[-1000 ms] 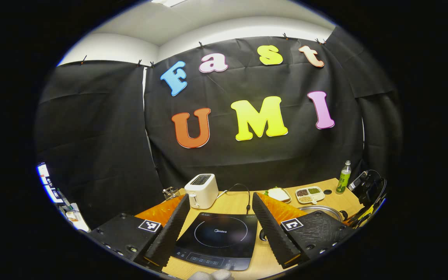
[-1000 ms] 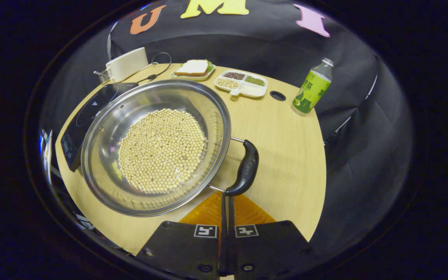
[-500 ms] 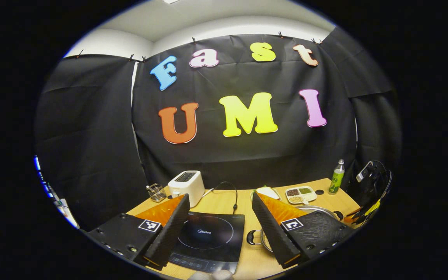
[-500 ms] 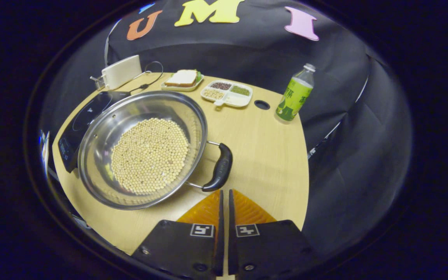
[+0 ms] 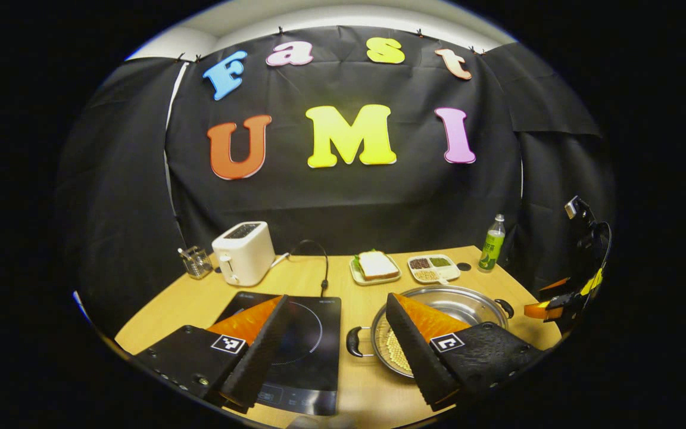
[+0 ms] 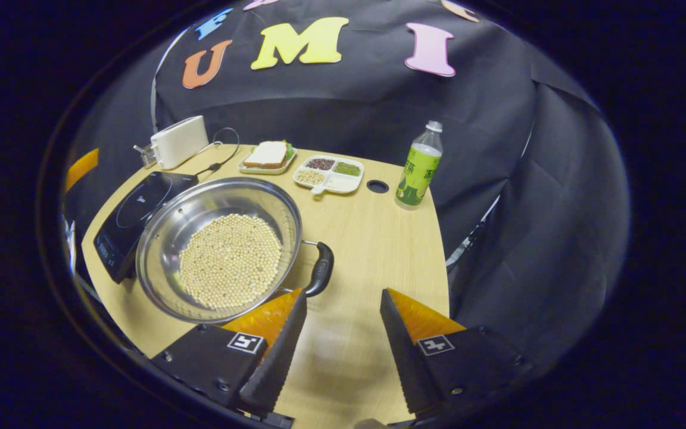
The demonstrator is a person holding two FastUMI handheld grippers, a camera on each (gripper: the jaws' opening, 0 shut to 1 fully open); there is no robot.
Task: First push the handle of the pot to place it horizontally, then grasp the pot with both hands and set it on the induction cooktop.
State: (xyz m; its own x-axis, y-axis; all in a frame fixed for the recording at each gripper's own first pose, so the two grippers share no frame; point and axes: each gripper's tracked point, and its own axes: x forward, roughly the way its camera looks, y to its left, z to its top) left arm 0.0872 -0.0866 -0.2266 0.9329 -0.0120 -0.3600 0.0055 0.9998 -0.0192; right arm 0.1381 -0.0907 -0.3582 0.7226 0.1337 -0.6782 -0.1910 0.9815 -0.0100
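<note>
- Pot [image 6: 218, 256] of pale beans is sitting on the tabletop [image 6: 373, 238], just beside the induction cooktop [image 6: 134, 220], not yet on it.
- We are holding the right hand-held gripper [image 6: 343, 328] wide apart and empty, above bare wood near the pot's near handle [image 6: 321, 271].
- We are keeping the left hand-held gripper [image 5: 337, 339] wide too, holding nothing, with the far handle [image 5: 355, 342] showing between its fingers.
- We are judging that the two handles are lying across the pot on opposite sides, roughly level, so each hand has its own nearer one: right for the near handle, left for the cooktop-side one.
- We are reading the coming move as closing in on both handles, then lifting sideways toward the cooktop.
</note>
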